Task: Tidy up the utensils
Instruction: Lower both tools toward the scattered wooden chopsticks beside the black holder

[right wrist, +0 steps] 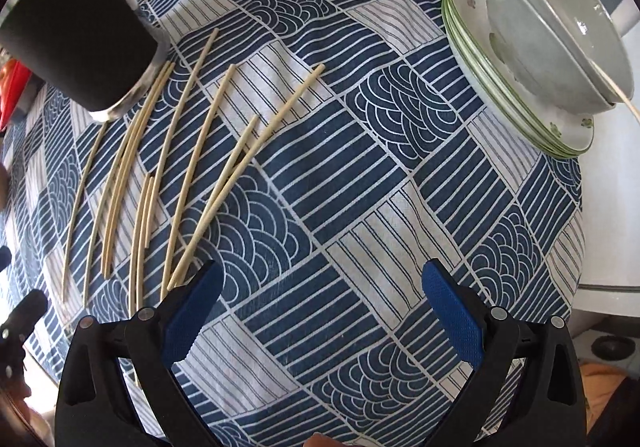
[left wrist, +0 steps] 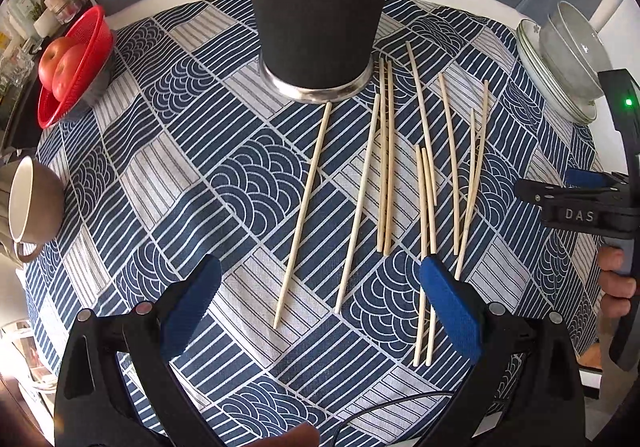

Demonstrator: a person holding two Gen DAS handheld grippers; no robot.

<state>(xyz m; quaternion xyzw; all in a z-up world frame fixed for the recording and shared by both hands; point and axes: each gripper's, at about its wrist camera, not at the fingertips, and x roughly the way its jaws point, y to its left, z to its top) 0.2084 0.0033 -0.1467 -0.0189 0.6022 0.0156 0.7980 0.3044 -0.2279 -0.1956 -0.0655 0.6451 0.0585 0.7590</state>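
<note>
While both jaws gape empty, only the left view shows the red basket point(left wrist: 76, 63) and brown mug point(left wrist: 34, 203).

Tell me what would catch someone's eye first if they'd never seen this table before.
Probably the loose wooden chopsticks fanned out across the blue patterned tablecloth, just in front of the tall black cup. Next, the red basket of apples at the far left edge and the stacked bowls on plates at the far right. Both the left gripper and the right gripper are open above the cloth.
</note>
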